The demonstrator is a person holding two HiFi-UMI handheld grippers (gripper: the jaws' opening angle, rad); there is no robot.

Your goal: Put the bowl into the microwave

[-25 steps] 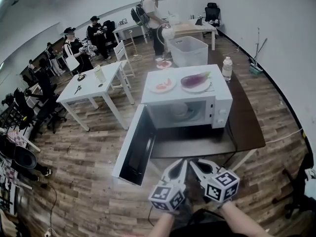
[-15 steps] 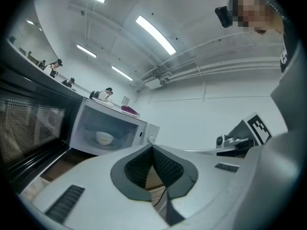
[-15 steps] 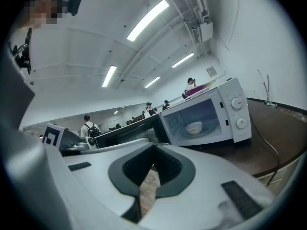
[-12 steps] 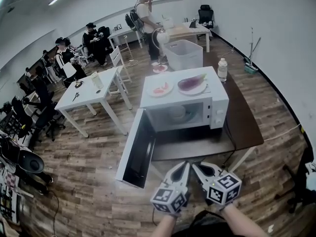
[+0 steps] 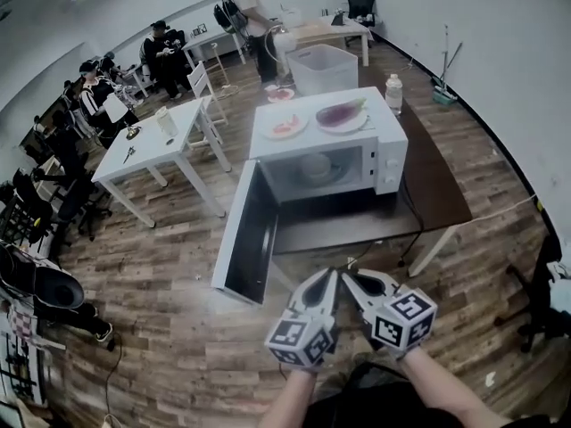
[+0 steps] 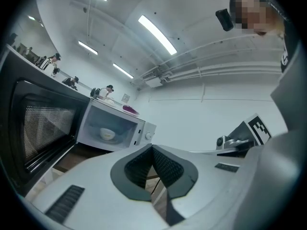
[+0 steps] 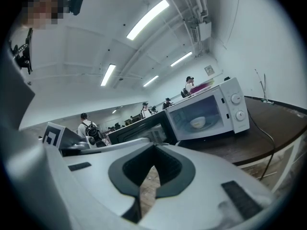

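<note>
1. Head view: A wood-plank floor (image 5: 161,328) covers a large room with white walls.
   - At 12 o'clock from the grippers, a dark brown rectangular table (image 5: 437,194) bears a white box-shaped microwave (image 5: 389,159).
   - Its black-lined door (image 5: 248,239) is swung open toward 10 o'clock.
   - The small white bowl (image 5: 314,166) sits inside the microwave's cavity.
   - On the microwave's top lie a plate with pink slices (image 5: 285,127) and a plate with a purple eggplant (image 5: 342,114).
   - A clear plastic bottle (image 5: 393,92) stands on the table at 1 o'clock, and a white plastic bin (image 5: 326,68) is farther off at 12 o'clock.
   - A white square table (image 5: 147,145) is at 10 o'clock, with a group of people (image 5: 98,105) beyond it.
   - The left gripper (image 5: 326,279) and the right gripper (image 5: 350,280) are low and side by side, well apart from the microwave. Their cubes carry black-and-white square markers.

2. Left gripper view: The jaws are pressed together with nothing between them. The microwave is at 10 o'clock with the bowl inside, and the open door is at 9 o'clock. Long ceiling strip lights (image 6: 156,28) run overhead.

3. Right gripper view: The jaws are fully closed and empty. The microwave stands on the dark table at 2 o'clock, with the bowl in its cavity. Print beside its two round knobs (image 7: 235,98) is too small to read.
</note>
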